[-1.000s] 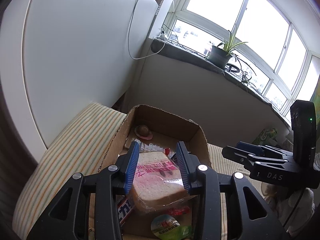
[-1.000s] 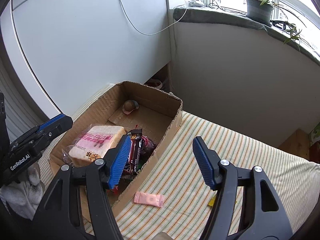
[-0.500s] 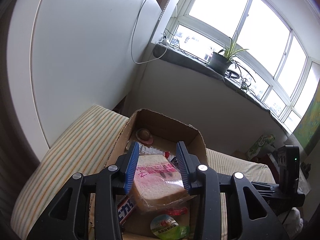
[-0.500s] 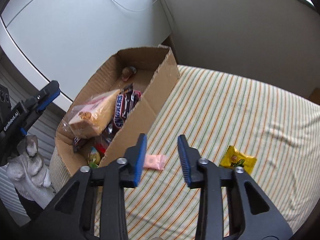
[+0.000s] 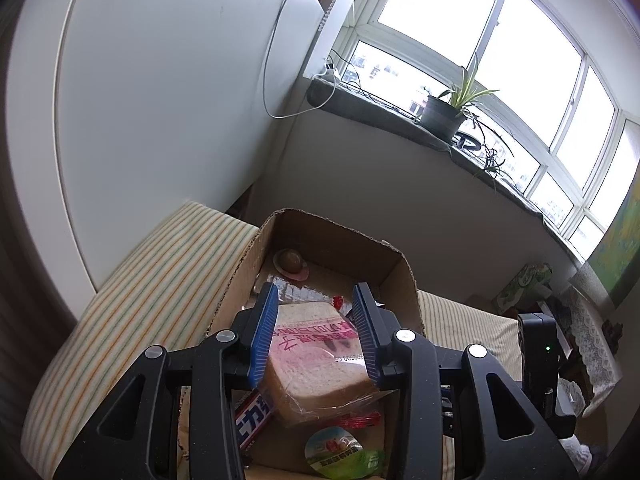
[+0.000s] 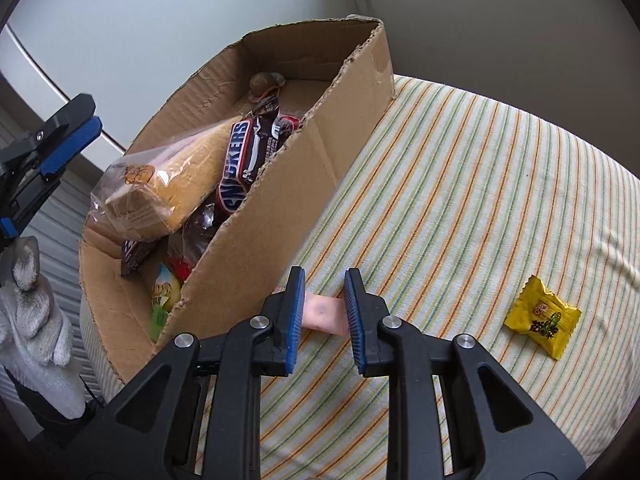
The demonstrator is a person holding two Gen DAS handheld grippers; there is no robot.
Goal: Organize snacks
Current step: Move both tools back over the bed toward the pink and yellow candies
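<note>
An open cardboard box (image 6: 288, 200) stands on a striped cushion (image 6: 460, 168), holding bagged bread (image 6: 172, 188), a Snickers bar (image 6: 240, 164) and other snacks. A small pink packet (image 6: 322, 314) lies on the cushion by the box's near wall. My right gripper (image 6: 324, 272) hangs shut just above it, and the packet shows through the narrow gap between the pads. A yellow candy packet (image 6: 542, 318) lies further right. My left gripper (image 5: 314, 292) hovers over the box's near end with its jaws partly open and empty, the bread (image 5: 316, 360) below them.
A round brown snack (image 5: 290, 262) sits at the box's far end and a green-lidded cup (image 5: 340, 452) at its near end. A gloved hand (image 6: 32, 312) shows at the left edge. A white wall, a windowsill and a potted plant (image 5: 444, 118) lie beyond.
My right gripper closed its jaws, tipped downward and sank toward the cushion until it hung over the pink packet. The left gripper stayed where it was.
</note>
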